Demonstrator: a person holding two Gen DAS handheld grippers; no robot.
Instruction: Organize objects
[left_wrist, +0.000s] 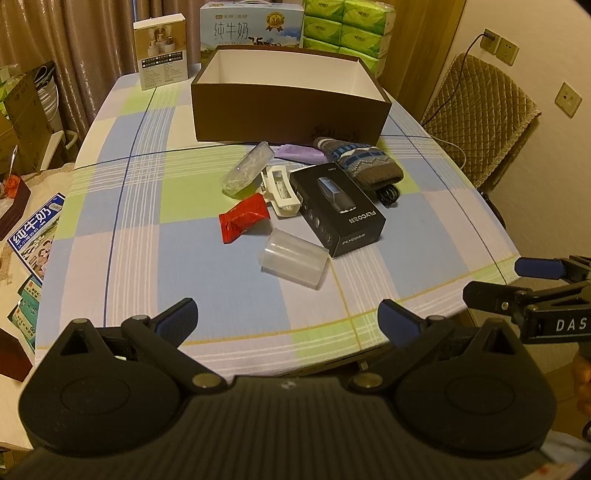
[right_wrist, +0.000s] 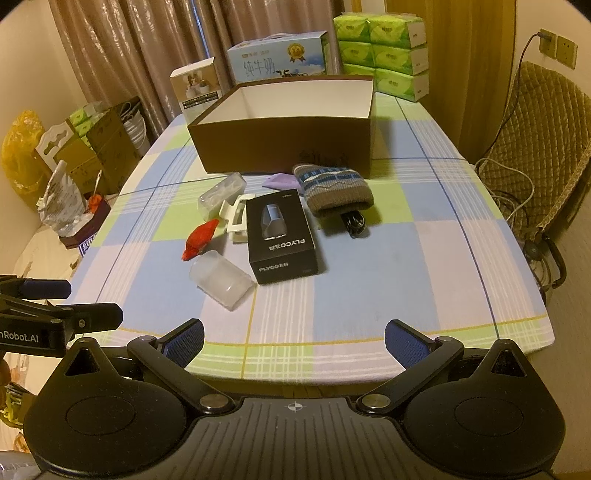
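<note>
An empty brown box with a white inside stands open at the back of the table. In front of it lies a cluster: a black FLYCO carton, a clear plastic cup on its side, a red wrapper, a white plastic holder, a clear case, a purple item and a knitted pouch. My left gripper and my right gripper hover open at the near table edge, holding nothing.
Milk cartons, a small product box and green tissue packs line the far edge. A padded chair stands at the right. Cardboard boxes and bags sit left of the table.
</note>
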